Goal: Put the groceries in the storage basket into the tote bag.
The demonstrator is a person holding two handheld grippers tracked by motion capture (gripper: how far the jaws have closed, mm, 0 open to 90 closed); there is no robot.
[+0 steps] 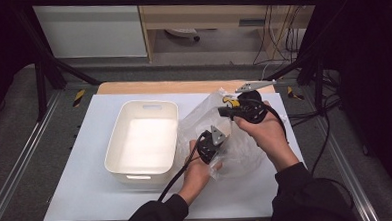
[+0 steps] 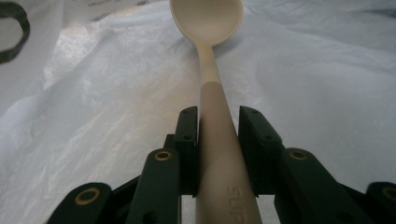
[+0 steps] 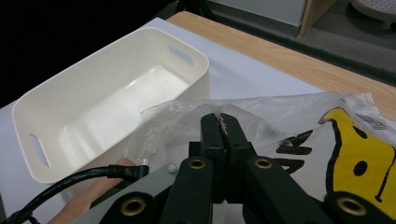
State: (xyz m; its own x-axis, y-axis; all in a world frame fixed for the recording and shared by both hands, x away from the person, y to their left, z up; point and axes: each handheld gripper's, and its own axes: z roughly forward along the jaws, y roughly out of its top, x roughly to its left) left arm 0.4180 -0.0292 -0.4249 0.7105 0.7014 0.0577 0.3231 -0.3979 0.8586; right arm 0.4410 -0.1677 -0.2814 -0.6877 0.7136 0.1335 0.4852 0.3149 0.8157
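A cream spoon (image 2: 210, 74) lies inside a clear plastic bag (image 2: 93, 93), bowl pointing away. My left gripper (image 2: 217, 114) is shut on the spoon's handle, one pad on each side. In the high view my left gripper (image 1: 213, 142) reaches into the bag (image 1: 199, 118) from its near side. My right gripper (image 1: 224, 111) is raised at the bag's far top edge. In the right gripper view its jaws (image 3: 219, 119) are pressed together on a fold of the bag (image 3: 289, 121), which has a yellow and black print.
A white plastic bin (image 1: 146, 103) with handle slots stands empty just left of the bag on the white table top (image 1: 87, 195). The bin (image 3: 93, 58) sits close beyond the right gripper. A wooden strip runs along the table's far edge.
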